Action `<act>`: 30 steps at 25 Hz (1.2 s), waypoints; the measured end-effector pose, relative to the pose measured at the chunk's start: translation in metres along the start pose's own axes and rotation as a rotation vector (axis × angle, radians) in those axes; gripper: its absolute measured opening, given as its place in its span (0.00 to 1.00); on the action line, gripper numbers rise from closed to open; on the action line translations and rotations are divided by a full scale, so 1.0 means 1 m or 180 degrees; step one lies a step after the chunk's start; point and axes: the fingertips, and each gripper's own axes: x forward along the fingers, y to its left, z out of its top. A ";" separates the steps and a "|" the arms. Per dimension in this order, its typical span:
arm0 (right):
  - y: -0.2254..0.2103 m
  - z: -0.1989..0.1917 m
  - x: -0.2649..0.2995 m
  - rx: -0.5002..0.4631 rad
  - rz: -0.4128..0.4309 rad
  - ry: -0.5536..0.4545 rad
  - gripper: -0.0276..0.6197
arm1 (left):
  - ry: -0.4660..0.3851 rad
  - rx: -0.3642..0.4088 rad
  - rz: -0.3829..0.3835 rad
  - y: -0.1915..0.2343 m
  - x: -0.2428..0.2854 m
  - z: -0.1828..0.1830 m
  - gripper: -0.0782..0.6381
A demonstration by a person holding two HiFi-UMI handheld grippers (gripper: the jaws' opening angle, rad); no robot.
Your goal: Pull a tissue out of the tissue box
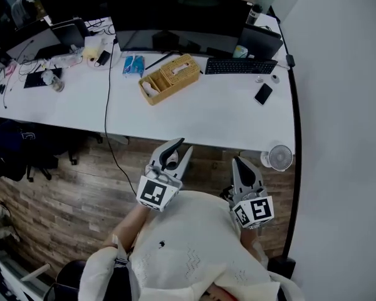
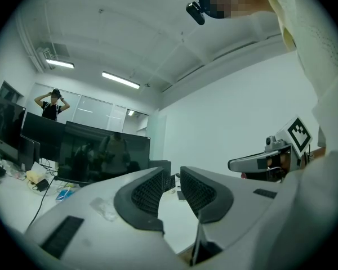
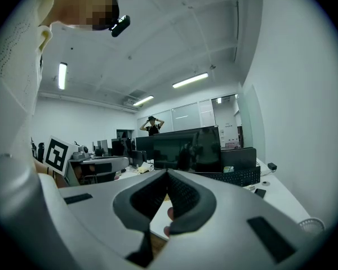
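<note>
The tissue box point(image 1: 170, 77) sits on the desk point(image 1: 225, 111) at upper centre, well away from our claws below. Our left claw point(image 1: 181, 145) gapes empty; our right claw point(image 1: 239, 161) is closed.

The tissue box point(image 1: 169, 78) sits on the counter point(image 1: 213, 115), in front of the monitor point(image 1: 175, 17) and to the left of the keyboard point(image 1: 240, 66). A packet point(image 1: 133, 65) lies just left of the box. The phone point(image 1: 263, 93) lies to the right of the box, nearer the counter's front edge than the keyboard. A fan point(image 1: 279, 157) is at the counter's near right corner. The left tongs point(image 1: 183, 145) and right tongs point(image 1: 238, 160) are side by side before the front edge, over the floor point(image 1: 69, 193), well apart from the box.
</note>
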 end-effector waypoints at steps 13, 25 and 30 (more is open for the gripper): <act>-0.019 0.023 0.103 -0.0082 0.0025 0.0115 0.04 | 0.0087 -0.0019 -0.0004 0.088 0.063 0.006 0.27; -0.029 0.033 0.191 -0.0114 0.0003 0.0164 0.04 | 0.0194 0.0076 -0.0050 0.170 0.111 -0.005 0.27; -0.033 0.035 0.220 -0.0111 -0.0016 0.0179 0.04 | 0.0261 0.0077 -0.0046 0.199 0.130 -0.013 0.27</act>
